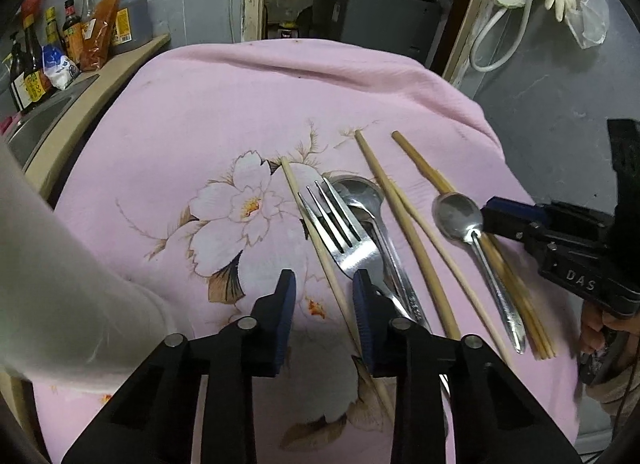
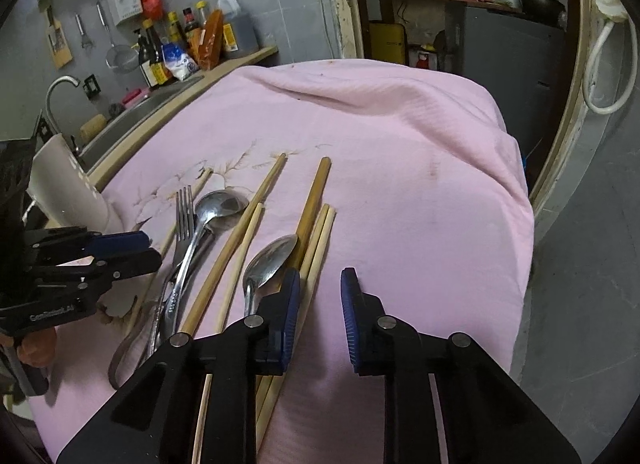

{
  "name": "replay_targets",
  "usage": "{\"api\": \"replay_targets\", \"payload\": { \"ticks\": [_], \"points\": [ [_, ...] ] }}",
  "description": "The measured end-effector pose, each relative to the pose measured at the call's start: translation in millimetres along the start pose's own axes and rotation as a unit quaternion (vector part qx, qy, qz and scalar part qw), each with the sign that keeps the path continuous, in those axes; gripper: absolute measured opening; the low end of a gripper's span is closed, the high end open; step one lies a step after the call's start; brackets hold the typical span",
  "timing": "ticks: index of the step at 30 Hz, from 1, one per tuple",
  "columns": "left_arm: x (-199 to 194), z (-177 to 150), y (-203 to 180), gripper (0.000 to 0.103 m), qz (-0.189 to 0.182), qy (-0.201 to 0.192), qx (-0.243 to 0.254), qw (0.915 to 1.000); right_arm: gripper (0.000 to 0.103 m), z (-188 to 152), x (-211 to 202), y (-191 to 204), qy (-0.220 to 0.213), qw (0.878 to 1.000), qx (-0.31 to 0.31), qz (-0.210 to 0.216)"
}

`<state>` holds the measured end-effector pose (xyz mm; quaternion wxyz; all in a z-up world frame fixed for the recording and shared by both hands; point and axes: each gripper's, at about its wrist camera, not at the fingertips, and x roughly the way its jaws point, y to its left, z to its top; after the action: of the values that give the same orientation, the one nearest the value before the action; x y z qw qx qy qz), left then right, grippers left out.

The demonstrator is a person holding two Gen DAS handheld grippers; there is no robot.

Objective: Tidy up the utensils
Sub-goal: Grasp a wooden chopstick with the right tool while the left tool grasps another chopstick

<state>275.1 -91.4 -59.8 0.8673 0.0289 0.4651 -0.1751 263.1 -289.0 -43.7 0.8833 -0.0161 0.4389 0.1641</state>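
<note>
Left wrist view: the left gripper point(image 1: 324, 296) hangs low over the pink cloth point(image 1: 200, 104) with its jaws apart and nothing between them. The fork point(image 1: 340, 232) lies just to their right, its neck touching the right finger, handle running back under the gripper, tines pointing away. It rests on a big spoon point(image 1: 360, 192), with a chopstick point(image 1: 316, 232) along its left side. Farther right lie two more chopsticks point(image 1: 400, 216), then a small spoon point(image 1: 460, 216) on a bundle point(image 1: 516, 296). The right gripper point(image 1: 504, 216) reaches in beside that spoon's bowl.

Right wrist view: the right gripper point(image 2: 320, 304) also has its jaws apart and empty, over bare cloth. The small spoon point(image 2: 272, 256) sits just left of the left finger, lengthwise along the fingers. A white cup point(image 2: 68, 188) stands at far left.

All the utensils run roughly parallel to the fingers, so either grasp probably needs a sideways shift; the left is nearer the fork, the right nearer the small spoon.
</note>
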Motion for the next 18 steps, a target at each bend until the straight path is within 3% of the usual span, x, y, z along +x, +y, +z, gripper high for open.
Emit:
{"api": "replay_targets", "payload": {
  "ticks": [15,18],
  "points": [
    [17,18,-3,0.022,0.008,0.020,0.008,0.9997,0.016,22,29,1,0.044,0.998,-0.017,-0.032],
    [16,16,-7,0.012,0.019,0.019,0.023,0.9994,0.012,18,26,4,0.044,0.998,-0.031,-0.041]
  ]
}}
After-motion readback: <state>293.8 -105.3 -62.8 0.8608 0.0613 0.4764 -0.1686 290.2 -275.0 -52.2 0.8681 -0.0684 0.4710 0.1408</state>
